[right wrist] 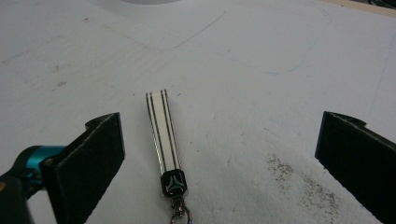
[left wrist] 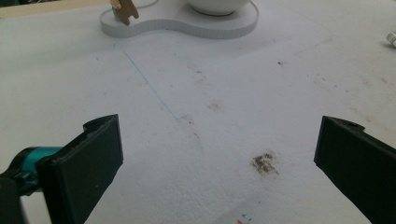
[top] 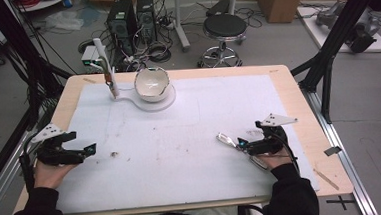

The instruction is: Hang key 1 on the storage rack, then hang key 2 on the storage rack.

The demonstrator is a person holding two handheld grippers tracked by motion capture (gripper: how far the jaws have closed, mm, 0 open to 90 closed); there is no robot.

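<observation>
At about 7 o'clock on the white foam-covered wooden table point(top: 193, 182), the left gripper point(top: 83, 151) rests in the person's left hand point(top: 50, 173) with its black jaws spread wide and holding nothing; in the left gripper view a small brown smudge point(left wrist: 265, 163) lies on the white sheet between them, nearer the right jaw. At about 4 o'clock the right gripper point(top: 242, 144) sits in the person's right hand point(top: 272, 158), its jaws likewise wide apart and gripping nothing. Between those jaws, in the right gripper view, lies a flat white key-fob strap with dark stripes point(right wrist: 162, 130), ending nearest the camera in a black cap and a metal ring; it lies nearer the left jaw and touches neither. A patch of dark specks point(right wrist: 303, 184) dirties the sheet towards the right jaw. In the high view the same strap point(top: 226, 140) points from the gripper towards 10 o'clock. Farther off, at roughly 11 to 12 o'clock, a flat white keyhole-shaped base point(top: 153, 104) carries a white round bowl with a dark rim point(top: 152, 84); its pale inside shows a few faint marks, though what they are cannot be told. On the narrow end of the base, at 11 o'clock, a slim white post with a brown piece on it point(top: 107, 67) stands tilted. Beyond the table, a black round stool point(top: 225, 27) stands on the floor.
</observation>
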